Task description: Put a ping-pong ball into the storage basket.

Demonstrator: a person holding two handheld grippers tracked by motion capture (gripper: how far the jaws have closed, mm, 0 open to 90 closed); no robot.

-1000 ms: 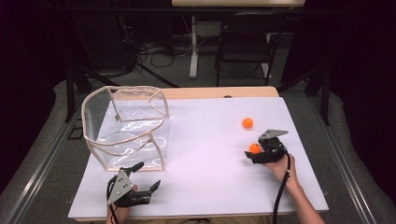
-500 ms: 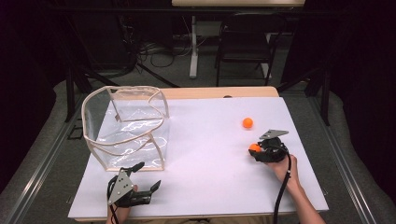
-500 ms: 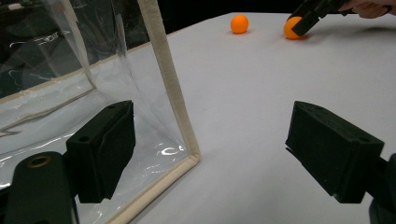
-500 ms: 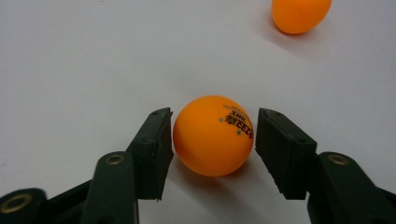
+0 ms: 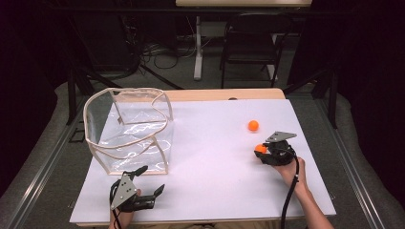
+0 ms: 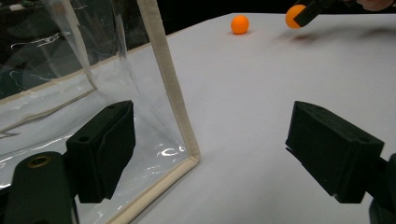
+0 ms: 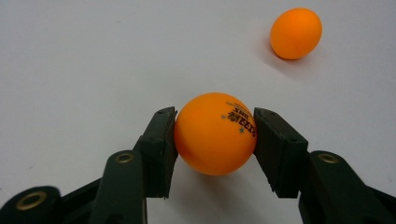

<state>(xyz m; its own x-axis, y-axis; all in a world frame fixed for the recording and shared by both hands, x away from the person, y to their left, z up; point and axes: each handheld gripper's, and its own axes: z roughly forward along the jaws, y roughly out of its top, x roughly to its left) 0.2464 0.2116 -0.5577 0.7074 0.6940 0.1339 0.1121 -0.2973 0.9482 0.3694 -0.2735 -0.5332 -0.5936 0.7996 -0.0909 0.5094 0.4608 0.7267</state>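
Observation:
An orange ball (image 7: 215, 133) with dark print sits between the pads of my right gripper (image 7: 215, 140), whose jaws have just been closing and now press on both its sides. In the high view this gripper (image 5: 261, 150) and the held ball (image 5: 260, 148) are at the right of the white table. A second orange ball (image 5: 253, 125) lies loose just beyond it, also seen in the right gripper view (image 7: 296, 32). My left gripper (image 5: 151, 180) rests open near the front edge, its jaws (image 6: 217, 140) empty beside the corner of a clear container (image 6: 163, 70).
The clear container (image 5: 129, 126) with beige trim stands at the table's left. The white table top (image 5: 215, 162) spreads between the two hands. A dark chair (image 5: 253, 43) and cables lie beyond the far edge. The right gripper's cable (image 5: 289, 200) trails along the forearm.
The right gripper's jaws have closed on the near orange ball, which lay just left of them a second ago. The left gripper and the far ball have not moved.

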